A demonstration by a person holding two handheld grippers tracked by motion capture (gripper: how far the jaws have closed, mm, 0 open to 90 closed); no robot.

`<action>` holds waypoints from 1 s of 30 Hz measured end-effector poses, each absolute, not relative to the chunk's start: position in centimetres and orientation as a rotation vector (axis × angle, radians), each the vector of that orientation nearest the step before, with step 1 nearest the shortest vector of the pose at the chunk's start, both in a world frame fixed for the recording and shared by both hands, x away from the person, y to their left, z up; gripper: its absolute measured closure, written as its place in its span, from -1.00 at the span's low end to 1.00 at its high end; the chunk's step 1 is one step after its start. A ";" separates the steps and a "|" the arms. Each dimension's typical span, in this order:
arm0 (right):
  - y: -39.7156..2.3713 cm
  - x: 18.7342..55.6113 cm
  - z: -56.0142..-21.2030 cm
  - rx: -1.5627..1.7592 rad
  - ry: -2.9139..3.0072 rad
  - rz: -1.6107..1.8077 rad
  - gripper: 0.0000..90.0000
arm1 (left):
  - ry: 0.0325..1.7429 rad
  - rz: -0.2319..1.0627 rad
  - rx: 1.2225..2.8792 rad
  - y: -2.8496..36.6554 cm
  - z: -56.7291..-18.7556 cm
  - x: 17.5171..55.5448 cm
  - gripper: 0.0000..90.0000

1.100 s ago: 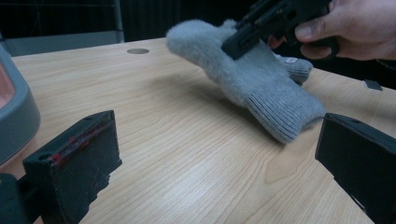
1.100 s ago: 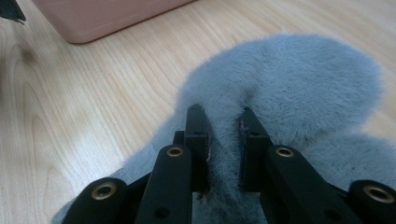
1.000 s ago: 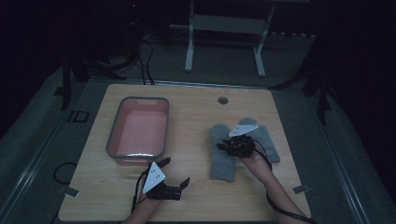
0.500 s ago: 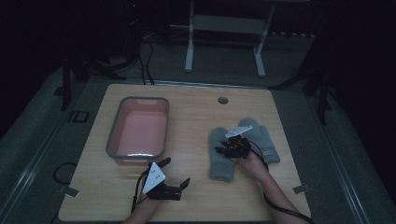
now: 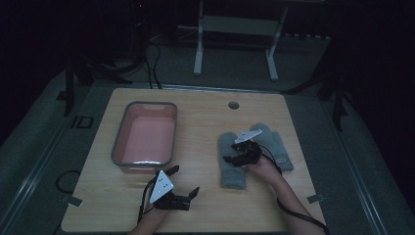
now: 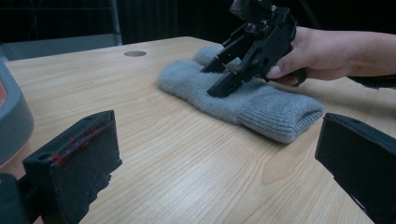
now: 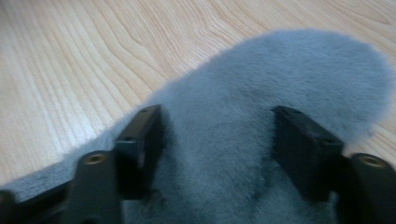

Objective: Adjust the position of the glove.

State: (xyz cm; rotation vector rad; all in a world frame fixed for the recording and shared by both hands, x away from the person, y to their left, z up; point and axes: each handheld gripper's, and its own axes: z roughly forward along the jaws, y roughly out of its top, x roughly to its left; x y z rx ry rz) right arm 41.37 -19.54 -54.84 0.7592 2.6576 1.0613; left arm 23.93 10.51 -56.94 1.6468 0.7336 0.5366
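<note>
High view: two grey mittens (image 5: 234, 164) right of pink tub (image 5: 145, 136) on wooden table (image 5: 205, 117); right gripper (image 5: 234, 158) on left mitten; left gripper (image 5: 182, 181) near front edge, jaws wide.
Left gripper view: jaws wide apart over bare wood; mitten cuff (image 6: 280, 114) ahead.
Right gripper view: jaws spread, pressed into fuzzy mitten (image 7: 261, 116), not closed.

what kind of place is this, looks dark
Likely a lab or recording workspace, not a home: a bare wooden table on grey carpet, cables trailing across the floor, a metal stand behind, and hand-held grippers working grey mittens.
</note>
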 end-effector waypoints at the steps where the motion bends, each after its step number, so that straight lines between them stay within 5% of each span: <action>1: -19.5 41.4 -54.8 0.758 2.657 1.063 -0.34 | 0.733 0.537 1.647 10.5 -56.9 23.9 -1.00; 18: -23.8 39.6 -48.5 0.887 2.457 1.071 -0.28 | 0.715 0.543 1.647 10.5 -57.0 23.8 -1.00; 30: -28.7 40.5 -48.5 1.121 2.332 1.049 -0.24 | 0.709 0.595 1.654 10.3 -57.0 23.6 -1.00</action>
